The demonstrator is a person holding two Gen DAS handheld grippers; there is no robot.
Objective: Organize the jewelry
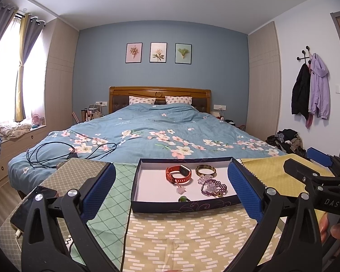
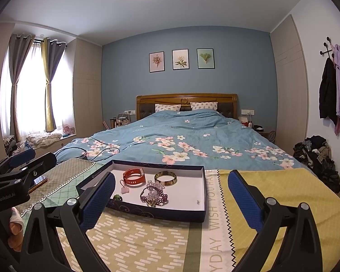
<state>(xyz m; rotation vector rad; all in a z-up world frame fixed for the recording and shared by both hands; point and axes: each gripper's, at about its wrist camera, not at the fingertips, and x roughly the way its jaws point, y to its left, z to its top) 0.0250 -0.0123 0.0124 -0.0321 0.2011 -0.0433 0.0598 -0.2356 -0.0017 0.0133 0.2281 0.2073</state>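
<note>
left hand-held gripper apart; right hand-held gripper apart | tray | green piece half-hidden by rim

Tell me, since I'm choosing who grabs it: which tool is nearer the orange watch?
Left, slightly. The left tool faces the orange watch head-on; the right tool sits off to the watch's right, its left finger beside the box.

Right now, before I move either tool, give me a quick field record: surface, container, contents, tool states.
surface: patterned cloths at the foot of the bed
container: shallow dark box, white inside
contents: orange watch, gold bangle, purple bead bracelet, pink charm, green piece
left tool: open, empty, short of the box
right tool: open, empty
</note>
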